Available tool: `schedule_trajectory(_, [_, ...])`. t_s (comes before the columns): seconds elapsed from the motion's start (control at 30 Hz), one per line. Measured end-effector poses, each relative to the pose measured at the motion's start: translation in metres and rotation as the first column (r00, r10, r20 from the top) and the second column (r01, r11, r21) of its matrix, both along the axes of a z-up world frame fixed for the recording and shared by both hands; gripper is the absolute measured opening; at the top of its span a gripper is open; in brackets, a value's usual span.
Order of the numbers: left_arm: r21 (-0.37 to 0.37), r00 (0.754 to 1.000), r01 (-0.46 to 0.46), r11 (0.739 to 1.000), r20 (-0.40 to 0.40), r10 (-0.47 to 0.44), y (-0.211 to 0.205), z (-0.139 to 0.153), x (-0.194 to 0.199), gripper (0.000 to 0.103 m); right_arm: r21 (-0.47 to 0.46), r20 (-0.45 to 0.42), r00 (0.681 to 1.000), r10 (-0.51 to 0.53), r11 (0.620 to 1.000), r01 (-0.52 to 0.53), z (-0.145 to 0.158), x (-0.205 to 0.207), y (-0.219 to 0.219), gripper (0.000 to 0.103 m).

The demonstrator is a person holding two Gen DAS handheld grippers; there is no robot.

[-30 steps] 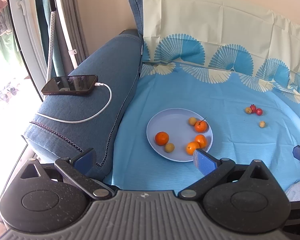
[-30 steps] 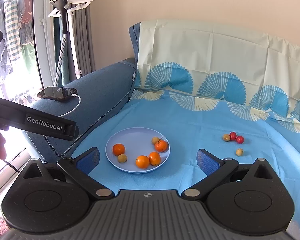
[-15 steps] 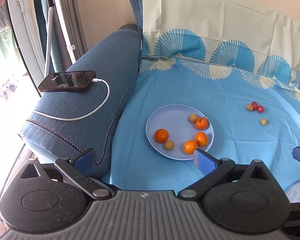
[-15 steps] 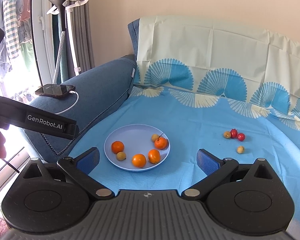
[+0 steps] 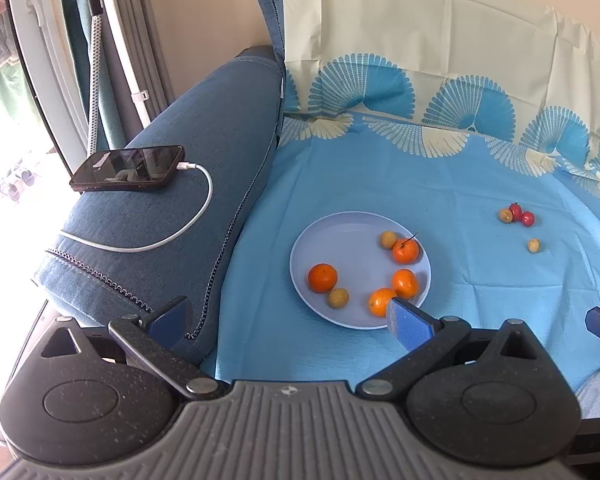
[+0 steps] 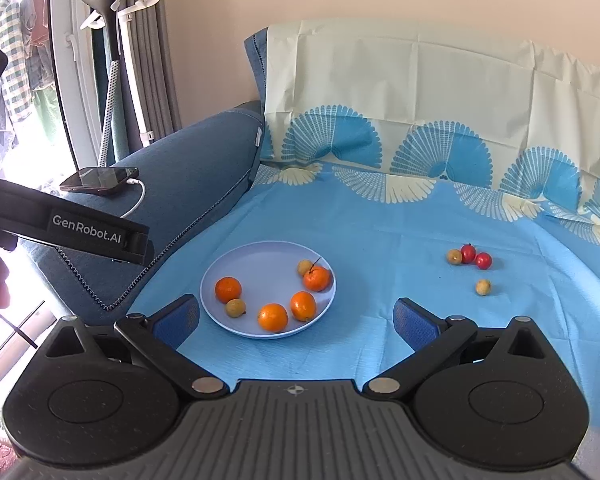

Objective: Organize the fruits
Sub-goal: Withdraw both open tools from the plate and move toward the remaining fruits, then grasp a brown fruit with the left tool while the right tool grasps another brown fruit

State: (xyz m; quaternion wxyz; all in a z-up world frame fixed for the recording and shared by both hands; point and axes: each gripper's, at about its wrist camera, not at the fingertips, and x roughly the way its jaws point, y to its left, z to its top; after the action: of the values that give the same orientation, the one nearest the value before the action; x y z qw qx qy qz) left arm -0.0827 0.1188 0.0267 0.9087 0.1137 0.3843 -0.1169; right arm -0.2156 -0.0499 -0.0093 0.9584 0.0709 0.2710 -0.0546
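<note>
On a sofa [image 6: 188,168] draped in a blue patterned sheet [image 6: 380,216], both grippers are seen drawn slightly nearer than a second ago, while nothing has been moved: four oranges and two small yellow fruits remain on the pale plate [image 6: 260,264], and two red and two yellow fruits [image 6: 470,258] lie well apart to its right. The left gripper [image 5: 288,320] and right gripper [image 6: 296,318] are held with fingers spread and empty, so the gathering is judged not yet begun.
</note>
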Motion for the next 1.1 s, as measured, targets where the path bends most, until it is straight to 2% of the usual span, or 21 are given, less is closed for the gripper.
schedule_trajectory(0.53, [0.050,0.999,0.042,0.998,-0.013,-0.041,-0.034,-0.007,0.011,0.103,0.065,-0.019,0.997,-0.068,0.995,0.069,-0.018,0.005,-0.029,0.102])
schedule_trajectory(0.73, [0.056,0.995,0.078,0.995,-0.064,-0.074,-0.061,-0.017,0.023,0.103,0.073,-0.029,0.991,-0.127,0.989,0.129,-0.029,0.010,-0.051,0.102])
schedule_trajectory(0.9, [0.092,0.988,0.139,0.986,-0.081,-0.132,-0.102,-0.028,0.037,0.103,0.052,-0.039,0.961,-0.275,0.959,0.277,-0.049,0.014,-0.092,0.102])
schedule_trajectory(1.1, [0.100,0.964,0.251,0.963,-0.112,-0.240,-0.181,-0.047,0.069,0.103,0.039,-0.078,0.910,-0.408,0.910,0.412,-0.089,0.026,-0.154,0.102])
